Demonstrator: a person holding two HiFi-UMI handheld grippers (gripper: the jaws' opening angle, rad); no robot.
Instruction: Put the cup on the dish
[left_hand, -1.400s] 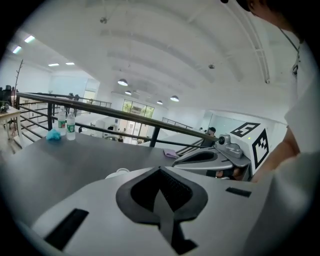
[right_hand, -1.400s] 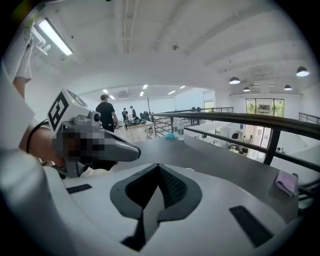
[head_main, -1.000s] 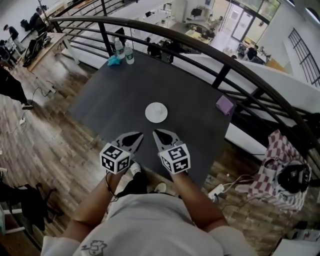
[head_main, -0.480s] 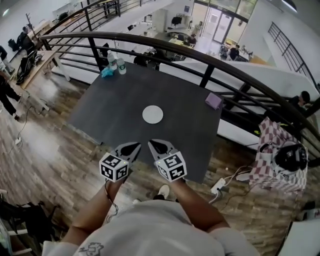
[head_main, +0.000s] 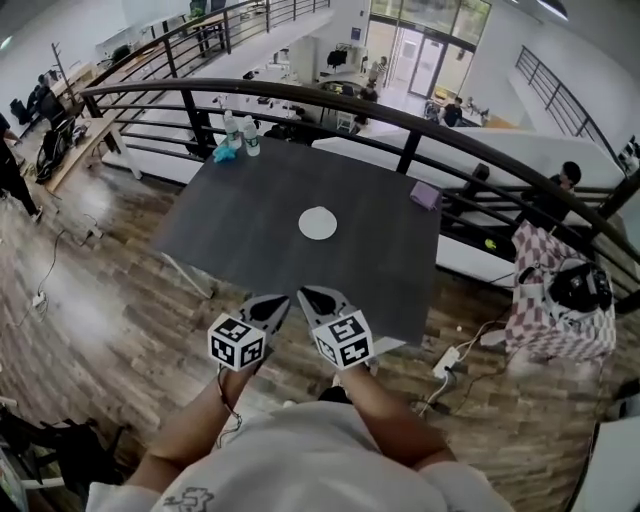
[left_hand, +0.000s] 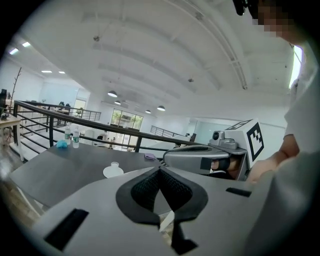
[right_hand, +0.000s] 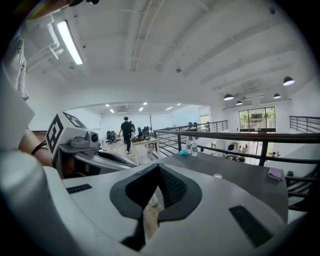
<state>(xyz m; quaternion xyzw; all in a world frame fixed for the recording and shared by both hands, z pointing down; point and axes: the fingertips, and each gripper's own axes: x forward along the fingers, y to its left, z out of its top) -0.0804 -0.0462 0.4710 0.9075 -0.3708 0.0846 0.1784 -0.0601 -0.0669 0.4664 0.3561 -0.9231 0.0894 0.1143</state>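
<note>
Two hand-held grippers are what I have in front of me, side by side at the near edge of the worktop (head_main: 250, 210), tips pointing toward its middle. The left hand-held gripper (head_main: 278, 303) has its jaws pressed together with nothing between them. The right hand-held gripper (head_main: 310, 297) is closed the same way and is also empty. From the left gripper view I can see the other one just beside it, cube facing up.

The dish (head_main: 318, 223) lies near the centre of the worktop, well apart from both sets of tips. The cup (left_hand: 114, 164) stands upright on it, small and white. Only plain dark surface lies between my tips and the dish.

Around it, two bottles (head_main: 252, 137) stand together at the far left corner with a blue wad (head_main: 224, 153) just beside them. A purple block (head_main: 426, 195) sits near the right edge. All three are well apart from the dish.

A dark railing (head_main: 400, 118) curves round the far side of the worktop. To the right, on the wooden floor (head_main: 100, 300), I see a checked cloth (head_main: 555, 310) heaped up and a white power strip (head_main: 446, 361) with its cable near the worktop's corner. People stand far off in the hall beyond.
</note>
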